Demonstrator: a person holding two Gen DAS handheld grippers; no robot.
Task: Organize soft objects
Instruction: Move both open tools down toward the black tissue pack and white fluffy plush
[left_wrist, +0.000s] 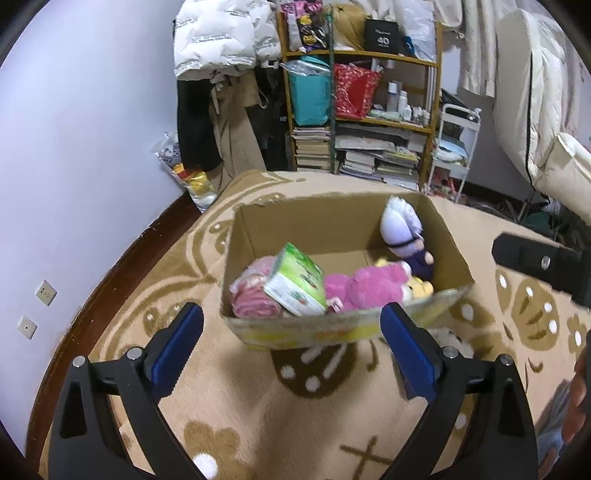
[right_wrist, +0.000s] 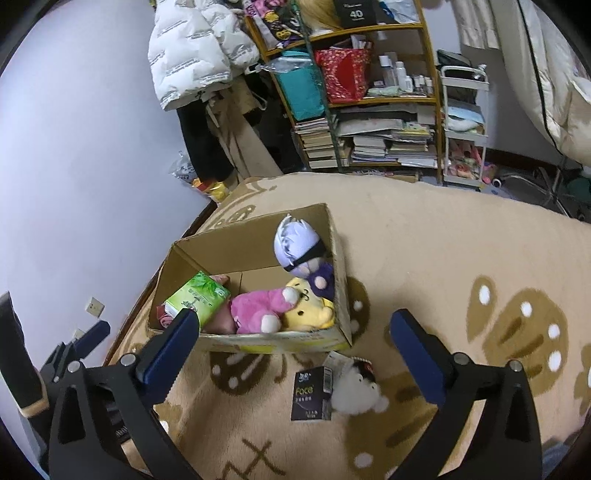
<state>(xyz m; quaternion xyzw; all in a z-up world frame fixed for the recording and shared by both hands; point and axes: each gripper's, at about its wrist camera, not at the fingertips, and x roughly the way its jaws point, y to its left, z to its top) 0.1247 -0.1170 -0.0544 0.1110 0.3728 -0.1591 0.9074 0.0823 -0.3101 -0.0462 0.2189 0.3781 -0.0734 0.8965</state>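
Note:
A cardboard box (left_wrist: 332, 332) (right_wrist: 340, 266) stands on the beige rug. Inside lie a green tissue pack (left_wrist: 295, 284) (right_wrist: 197, 297), a pink plush (left_wrist: 364, 286) (right_wrist: 255, 310), a yellow plush (right_wrist: 306, 314), a purple-haired doll (left_wrist: 402, 230) (right_wrist: 301, 247) and a pink bundle (left_wrist: 251, 291). My left gripper (left_wrist: 291, 345) is open just in front of the box with nothing between its fingers. My right gripper (right_wrist: 295, 347) is open too, above a small white plush (right_wrist: 356, 391) and a dark tissue packet (right_wrist: 312, 395) lying on the rug in front of the box.
A wooden shelf (left_wrist: 362, 59) with books, bags and bottles stands behind the rug, beside hanging coats (left_wrist: 221, 44) and a white trolley (left_wrist: 456, 147). The lilac wall (left_wrist: 74, 147) runs along the left. Bedding (left_wrist: 546, 110) hangs at right. The other gripper's finger (left_wrist: 539, 262) shows at right.

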